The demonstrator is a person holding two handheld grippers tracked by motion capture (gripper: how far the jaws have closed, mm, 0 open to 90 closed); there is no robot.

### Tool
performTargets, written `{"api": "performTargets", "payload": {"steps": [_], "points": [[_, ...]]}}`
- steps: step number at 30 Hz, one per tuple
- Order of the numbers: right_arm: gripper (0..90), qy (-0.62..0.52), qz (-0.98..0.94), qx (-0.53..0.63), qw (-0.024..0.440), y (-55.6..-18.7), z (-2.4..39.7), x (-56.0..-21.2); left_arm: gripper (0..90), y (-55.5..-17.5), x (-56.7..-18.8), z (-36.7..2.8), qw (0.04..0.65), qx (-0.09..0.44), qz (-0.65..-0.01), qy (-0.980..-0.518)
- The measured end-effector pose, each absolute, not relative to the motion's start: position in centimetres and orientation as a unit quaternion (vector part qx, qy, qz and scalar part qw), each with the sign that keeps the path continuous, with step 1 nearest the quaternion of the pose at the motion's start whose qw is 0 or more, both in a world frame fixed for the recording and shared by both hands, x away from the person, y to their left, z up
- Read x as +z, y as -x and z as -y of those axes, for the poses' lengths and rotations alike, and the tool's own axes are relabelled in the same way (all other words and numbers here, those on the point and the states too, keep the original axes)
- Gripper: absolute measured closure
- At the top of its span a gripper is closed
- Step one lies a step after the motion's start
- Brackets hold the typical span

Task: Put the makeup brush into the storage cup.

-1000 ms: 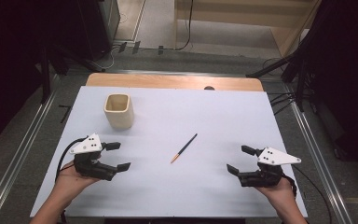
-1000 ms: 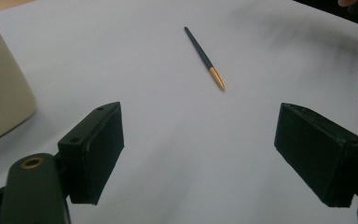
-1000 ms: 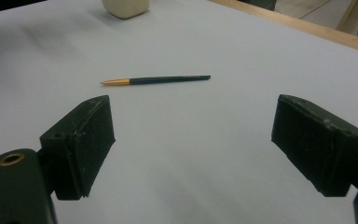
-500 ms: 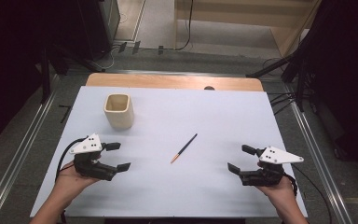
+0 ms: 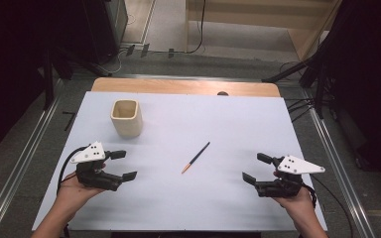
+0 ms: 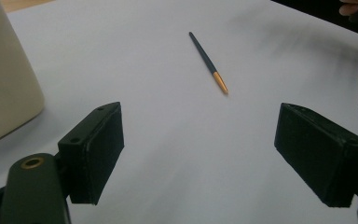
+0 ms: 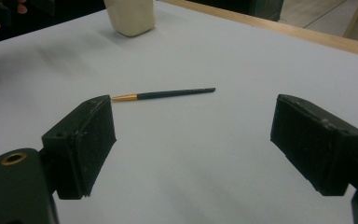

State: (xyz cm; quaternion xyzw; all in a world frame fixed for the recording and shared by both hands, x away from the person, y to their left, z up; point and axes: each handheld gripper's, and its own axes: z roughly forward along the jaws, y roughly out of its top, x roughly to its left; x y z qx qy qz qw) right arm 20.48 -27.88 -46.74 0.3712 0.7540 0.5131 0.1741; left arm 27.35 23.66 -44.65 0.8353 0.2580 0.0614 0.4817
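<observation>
One slim dark pencil, orange-tipped, flat on white table.

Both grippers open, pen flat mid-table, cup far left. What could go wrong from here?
1. The pen is thin and lies flat on the smooth table; jaws closing on it may skid it away or roll it.
2. The cup stands close beyond the left hand-held gripper; a careless swing could tip it.
3. Both grippers, the right hand-held gripper included, point at the pen; they could collide.

Even overhead light falls on the pale white-topped counter, bright against dark surroundings. Shadows are soft and faint beneath the cream square-sided ceramic cup. Both gripper views are grainy, their near black fingers slightly soft-focused, without glare.
</observation>
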Motion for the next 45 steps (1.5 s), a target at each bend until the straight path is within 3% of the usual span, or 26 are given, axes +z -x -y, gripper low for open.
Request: {"api": "performTargets", "payload": {"steps": [25,45], "points": [[14.0,-0.375,-0.755,0.507,0.179,-20.5,27.8,-46.8,16.7,-27.6,-44.4,-23.0,0.484,0.069,-0.264,-0.831],[13.8,-0.383,-0.766,0.485,0.179,-20.6,27.5,-47.2,16.7,-29.1,-44.1,-20.5,0.45,0.068,-0.26,-0.852]]}}
